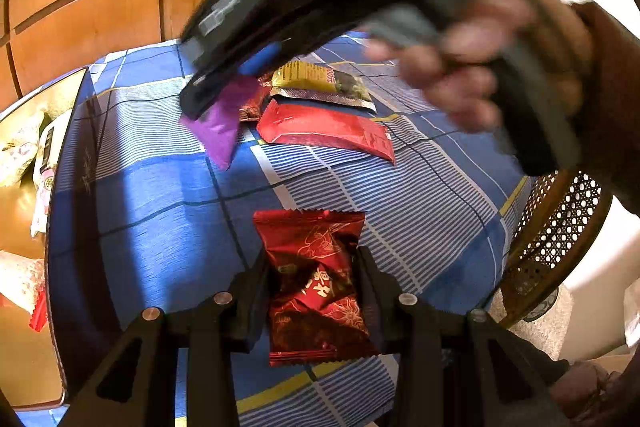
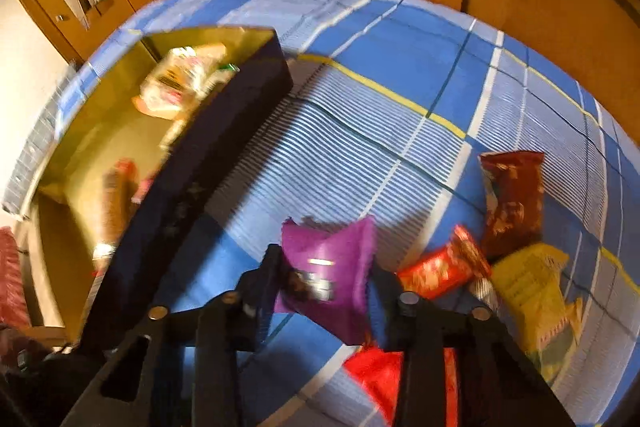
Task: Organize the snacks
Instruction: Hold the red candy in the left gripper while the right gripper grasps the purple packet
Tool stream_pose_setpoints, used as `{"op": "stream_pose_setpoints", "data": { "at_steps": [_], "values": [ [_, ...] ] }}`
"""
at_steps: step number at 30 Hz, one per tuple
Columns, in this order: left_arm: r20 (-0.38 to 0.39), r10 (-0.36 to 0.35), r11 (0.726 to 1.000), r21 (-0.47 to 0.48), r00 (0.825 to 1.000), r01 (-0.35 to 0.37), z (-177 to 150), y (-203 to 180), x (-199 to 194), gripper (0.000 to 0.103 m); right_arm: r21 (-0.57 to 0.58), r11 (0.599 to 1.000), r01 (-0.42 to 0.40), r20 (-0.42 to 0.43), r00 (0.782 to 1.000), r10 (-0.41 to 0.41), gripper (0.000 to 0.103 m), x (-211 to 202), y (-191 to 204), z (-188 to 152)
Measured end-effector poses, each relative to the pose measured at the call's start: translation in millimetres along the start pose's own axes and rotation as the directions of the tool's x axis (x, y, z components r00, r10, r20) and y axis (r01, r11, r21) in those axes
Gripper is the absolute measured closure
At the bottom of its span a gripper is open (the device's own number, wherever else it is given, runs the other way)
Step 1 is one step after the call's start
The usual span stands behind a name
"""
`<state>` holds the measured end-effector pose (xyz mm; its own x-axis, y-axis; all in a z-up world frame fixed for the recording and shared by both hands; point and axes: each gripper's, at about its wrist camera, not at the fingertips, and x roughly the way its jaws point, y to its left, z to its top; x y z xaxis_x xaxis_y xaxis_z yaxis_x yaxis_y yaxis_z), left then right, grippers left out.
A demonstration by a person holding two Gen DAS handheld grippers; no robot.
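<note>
In the left wrist view my left gripper (image 1: 314, 279) is shut on a dark red packet with gold print (image 1: 316, 267), its fingers pressing both sides just above the blue checked cloth (image 1: 160, 187). Farther off, a hand (image 1: 472, 67) holds my right gripper (image 1: 216, 87), blurred, with a purple packet (image 1: 222, 119) hanging from its tip. In the right wrist view that purple packet (image 2: 332, 267) sits pinched between the fingers of the right gripper (image 2: 326, 287).
A dark box with a gold lining (image 2: 240, 115) holds several snacks on the left; its wall also shows (image 1: 76, 155). On the cloth lie a flat red packet (image 1: 328, 129), a yellow packet (image 2: 532, 291), an orange-red one (image 2: 440, 267) and a brown one (image 2: 514, 199). A wicker chair (image 1: 560, 227) stands at the table's right edge.
</note>
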<state>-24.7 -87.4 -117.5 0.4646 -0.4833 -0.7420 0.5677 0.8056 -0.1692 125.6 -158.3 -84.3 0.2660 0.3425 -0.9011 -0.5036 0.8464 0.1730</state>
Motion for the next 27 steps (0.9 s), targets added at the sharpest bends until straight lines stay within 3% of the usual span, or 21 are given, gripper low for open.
{"op": "stream_pose_setpoints", "data": {
  "at_steps": [3, 6, 9, 15, 17, 21, 24, 27],
  "values": [
    [0.0, 0.007, 1.0, 0.004, 1.0, -0.007, -1, -3, -1, 0.063, 0.018, 1.0, -0.023, 0.05, 0.999, 0.023, 0.074, -27, 2, -16],
    [-0.001, 0.007, 1.0, -0.001, 1.0, -0.007, -1, -4, -1, 0.063, 0.045, 0.999, -0.027, 0.041, 0.999, 0.025, 0.075, -36, -2, -36],
    [-0.003, 0.008, 1.0, -0.003, 1.0, -0.008, 0, -4, 0, 0.063, 0.125, 0.988, -0.089, 0.041, 0.996, 0.085, 0.075, -40, -14, -57],
    [-0.008, 0.008, 1.0, -0.007, 1.0, -0.008, 2, -4, -1, 0.063, 0.218, 0.97, -0.111, 0.007, 0.994, 0.113, 0.067, -41, -23, -97],
    [-0.009, 0.007, 1.0, -0.013, 1.0, -0.007, 3, -3, -1, 0.063, 0.247, 0.964, -0.099, -0.012, 0.994, 0.105, 0.053, -38, -25, -110],
    [-0.011, 0.008, 1.0, -0.018, 1.0, -0.009, 4, -2, -2, 0.063, 0.251, 0.966, -0.058, 0.01, 0.998, 0.057, 0.053, -49, -26, -122],
    [-0.014, 0.008, 1.0, -0.025, 1.0, -0.008, 4, -1, -1, 0.063, 0.222, 0.975, 0.016, 0.059, 0.998, -0.03, 0.053, -65, -22, -117],
    [-0.015, 0.006, 0.999, -0.032, 1.0, -0.006, 5, 0, -2, 0.063, 0.181, 0.983, 0.017, 0.101, 0.994, -0.036, 0.053, -73, -14, -105]
  ]
}}
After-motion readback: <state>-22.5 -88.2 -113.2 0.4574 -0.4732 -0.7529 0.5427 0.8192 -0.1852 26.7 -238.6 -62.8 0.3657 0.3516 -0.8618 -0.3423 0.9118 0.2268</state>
